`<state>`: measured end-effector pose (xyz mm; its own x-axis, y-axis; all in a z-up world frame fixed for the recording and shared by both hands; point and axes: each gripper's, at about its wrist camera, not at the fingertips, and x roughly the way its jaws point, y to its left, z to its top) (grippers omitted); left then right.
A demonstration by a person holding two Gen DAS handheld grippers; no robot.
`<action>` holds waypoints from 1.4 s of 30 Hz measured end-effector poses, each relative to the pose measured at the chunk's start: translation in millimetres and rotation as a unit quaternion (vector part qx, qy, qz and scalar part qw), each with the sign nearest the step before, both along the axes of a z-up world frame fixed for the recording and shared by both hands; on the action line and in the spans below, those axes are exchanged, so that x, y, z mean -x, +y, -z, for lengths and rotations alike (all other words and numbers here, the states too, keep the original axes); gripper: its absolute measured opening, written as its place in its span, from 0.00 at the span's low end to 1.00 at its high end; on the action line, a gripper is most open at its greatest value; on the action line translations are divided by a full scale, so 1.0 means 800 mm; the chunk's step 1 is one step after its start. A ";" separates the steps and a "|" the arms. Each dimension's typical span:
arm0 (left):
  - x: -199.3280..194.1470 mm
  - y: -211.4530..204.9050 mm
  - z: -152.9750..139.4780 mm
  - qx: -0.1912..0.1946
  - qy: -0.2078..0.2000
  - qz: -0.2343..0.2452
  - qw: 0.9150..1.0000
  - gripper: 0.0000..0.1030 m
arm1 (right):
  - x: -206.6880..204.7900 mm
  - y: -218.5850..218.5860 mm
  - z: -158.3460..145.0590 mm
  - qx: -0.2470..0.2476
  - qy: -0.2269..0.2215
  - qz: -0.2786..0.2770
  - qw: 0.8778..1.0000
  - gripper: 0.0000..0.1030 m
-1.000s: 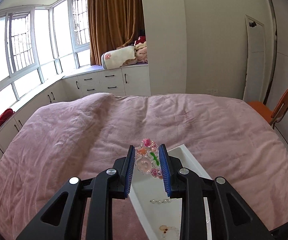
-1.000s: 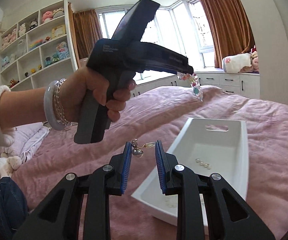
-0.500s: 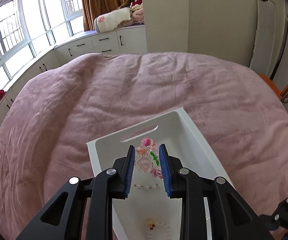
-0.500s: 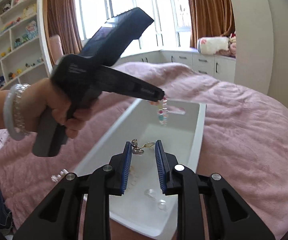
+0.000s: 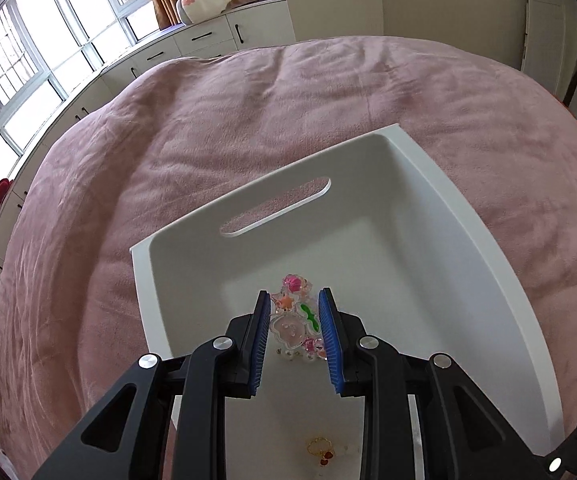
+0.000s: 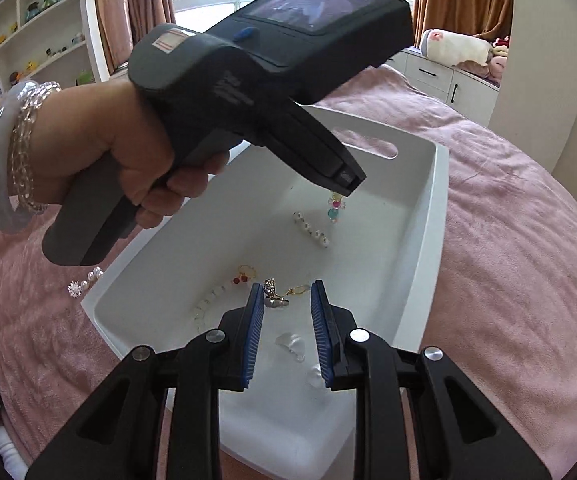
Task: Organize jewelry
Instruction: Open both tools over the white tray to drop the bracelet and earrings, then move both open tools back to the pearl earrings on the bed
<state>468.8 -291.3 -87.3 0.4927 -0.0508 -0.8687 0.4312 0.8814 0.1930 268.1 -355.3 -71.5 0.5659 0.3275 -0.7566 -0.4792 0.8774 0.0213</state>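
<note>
A: Pink bedding [image 5: 216, 128] lies under all of this, but we start from the claws. Our left gripper [image 5: 294, 330] is clenched on the colourful charm bracelet [image 5: 294, 312]; the blue pads press it from both sides.

B: And our right gripper [image 6: 286, 308] grasps a small gold earring [image 6: 274, 296] by its left pad; the piece sticks out past the tips.

A: What has changed? A second ago both claws were high above the bed and looked across the room. Now both are lowered and tilted down into the white tray [image 5: 488, 248].

B: So, we judge, the two pieces are brought to their place and only the letting go remains. Neither is released yet.

A: Further out, the tray floor holds a row of pearls [image 6: 312, 230], a gold ring with red stones [image 6: 242, 276] and a clear piece [image 6: 290, 346].

B: One pearl piece [image 6: 84, 282] lies outside on the bedding, near the tray corner. We think it comes next.
</note>
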 end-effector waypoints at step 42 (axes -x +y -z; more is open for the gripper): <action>0.253 0.318 -0.108 0.162 -0.225 -0.081 0.957 0.89 | 0.054 0.042 -0.105 -0.099 -0.124 -0.011 0.987 0.76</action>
<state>266.6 -36.8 -1.0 0.8371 -0.1739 -0.5187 0.2223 0.9745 0.0321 224.8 -321.3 12.3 0.7165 0.4701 -0.5154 -0.5107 0.8568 0.0716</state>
